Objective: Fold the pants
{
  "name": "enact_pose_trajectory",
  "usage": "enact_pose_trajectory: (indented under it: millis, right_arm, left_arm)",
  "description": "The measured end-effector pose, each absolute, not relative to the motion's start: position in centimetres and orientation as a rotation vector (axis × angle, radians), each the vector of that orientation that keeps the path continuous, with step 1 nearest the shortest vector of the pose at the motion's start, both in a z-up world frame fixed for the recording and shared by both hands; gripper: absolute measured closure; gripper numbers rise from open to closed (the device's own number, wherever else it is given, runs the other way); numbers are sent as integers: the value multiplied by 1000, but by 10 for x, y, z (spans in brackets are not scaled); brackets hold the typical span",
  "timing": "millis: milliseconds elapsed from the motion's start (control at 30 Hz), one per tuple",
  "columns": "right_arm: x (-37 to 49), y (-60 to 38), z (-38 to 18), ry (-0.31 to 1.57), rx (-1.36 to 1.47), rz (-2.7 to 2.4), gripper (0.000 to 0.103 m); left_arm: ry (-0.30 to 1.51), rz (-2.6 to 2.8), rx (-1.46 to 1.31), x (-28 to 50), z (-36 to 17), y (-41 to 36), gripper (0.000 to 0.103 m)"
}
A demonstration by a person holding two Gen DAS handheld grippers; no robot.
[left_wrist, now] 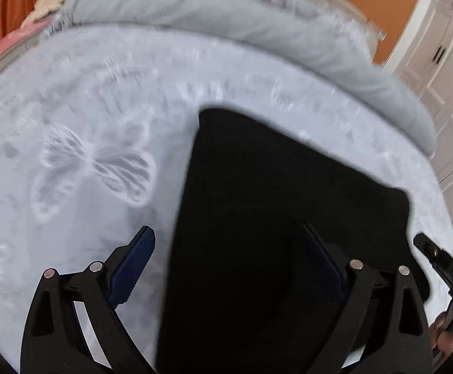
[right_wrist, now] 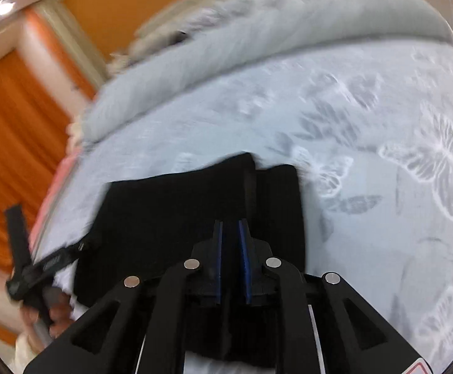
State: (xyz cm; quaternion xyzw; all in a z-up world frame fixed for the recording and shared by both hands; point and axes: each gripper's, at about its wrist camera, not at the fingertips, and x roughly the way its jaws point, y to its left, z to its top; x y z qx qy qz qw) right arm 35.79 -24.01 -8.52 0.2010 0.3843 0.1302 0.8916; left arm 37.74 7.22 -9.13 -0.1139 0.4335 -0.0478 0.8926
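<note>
- Two views. Left wrist: left gripper (left_wrist: 226, 261) gaped wide, empty, over black soft-fabric pants (left_wrist: 276, 205) lying folded on pale butterfly-print bedspread (left_wrist: 95, 155).
- Right wrist: right gripper (right_wrist: 231, 243) nearly closed; hold uncertain. Pants limp, light; best taken at an edge.

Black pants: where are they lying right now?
The black pants lie on the butterfly-print bedspread, under the left gripper; the grey duvet roll lies beyond them.

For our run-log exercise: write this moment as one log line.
task: fold pants | pants: folded, on bedspread | left gripper: open above pants | right gripper: nearly closed, grip unclear
</note>
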Motion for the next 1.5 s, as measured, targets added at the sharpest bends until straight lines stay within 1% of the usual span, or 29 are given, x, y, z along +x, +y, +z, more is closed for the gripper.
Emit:
enact_pose_trajectory:
  millis: [67, 100, 133, 167, 200, 233, 267, 333, 367, 533, 567, 600, 633, 667, 700, 867, 1000, 1033, 1067, 1100, 1167, 1200, 1233, 1300, 1333, 1367, 1400, 1433, 1500]
  right_arm:
    - [328, -229, -83, 790, 360, 324, 90]
    - [327, -223, -89, 812, 324, 319, 92]
    - [327, -220, -107, 868, 261, 283, 97]
    - [326, -224, -115, 870, 280, 284, 99]
    - [328, -234, -115, 862, 346, 282, 96]
    - [324, -242, -110, 878, 409, 229, 88]
    - [316, -250, -101, 879, 461, 186, 85]
    - [290, -251, -75, 845, 466, 191, 85]
    - [276, -249, -62, 827, 453, 191, 85]
    - [212, -223, -18, 791, 346, 179, 85]
    - [207, -217, -15, 792, 327, 189, 80]
    - [204, -211, -12, 794, 314, 192, 67]
    - [200, -209, -11, 794, 306, 183, 58]
    - [199, -210, -14, 795, 306, 172, 41]
    - [204, -212, -19, 798, 310, 165, 33]
    - [250, -224, -49, 852, 333, 127, 33]
    - [303, -217, -72, 907, 346, 134, 33]
    - [313, -215, -80, 934, 344, 130, 34]
    - [329, -212, -98, 997, 347, 106, 37]
    - [333, -211, -106, 1021, 343, 88, 51]
    - [334, -209, -109, 997, 340, 117, 78]
    - [330, -209, -102, 974, 325, 121, 86]
    - [325, -212, -92, 944, 320, 134, 89]
    - [313, -229, -74, 873, 351, 140, 90]
    - [311, -237, -76, 864, 330, 99, 89]
    - [317, -246, -94, 912, 317, 36, 88]
    - [322, -253, -114, 960, 347, 24, 85]
    - [320, -257, -119, 935, 377, 41, 84]
    - [317, -254, -109, 924, 374, 72, 78]
  left_arm:
    - [822, -100, -160, 350, -75, 72, 11]
    - [821, -104, -135, 344, -76, 68, 9]
    - [841, -98, -100, 343, -82, 63, 8]
    - [899, -63, -24, 344, -98, 55, 9]
    - [923, -43, 18, 343, -108, 50, 8]
    - [911, -28, 25, 337, -111, 49, 8]
    - [891, -13, 11, 327, -106, 51, 8]
    - [884, -25, -6, 304, -88, 50, 10]
    - [851, -32, -13, 286, -72, 49, 10]
    - [758, -30, 85, 216, -23, 36, 9]
    - [754, -33, 107, 200, -16, 33, 9]
    - [762, -31, 118, 190, -13, 34, 9]
    - [775, -24, 121, 184, -12, 36, 9]
    - [794, -23, 118, 176, -11, 39, 9]
    - [808, -18, 109, 171, -9, 43, 9]
    - [812, -5, 41, 143, -13, 67, 9]
    - [798, 13, 83, 150, -26, 60, 9]
    - [800, 12, 95, 153, -29, 58, 9]
    - [809, -2, 109, 159, -34, 55, 9]
    - [812, -10, 114, 163, -38, 54, 9]
    - [819, -24, 125, 168, -46, 54, 9]
    - [826, -29, 132, 170, -50, 54, 9]
    - [832, -30, 137, 172, -54, 55, 9]
    - [850, -31, 137, 177, -61, 59, 9]
    - [861, -39, 133, 178, -64, 60, 9]
    - [873, -41, 123, 180, -67, 60, 9]
    - [880, -38, 109, 181, -68, 60, 9]
    - [887, -41, 99, 182, -70, 59, 9]
    - [910, -53, 82, 183, -75, 56, 9]
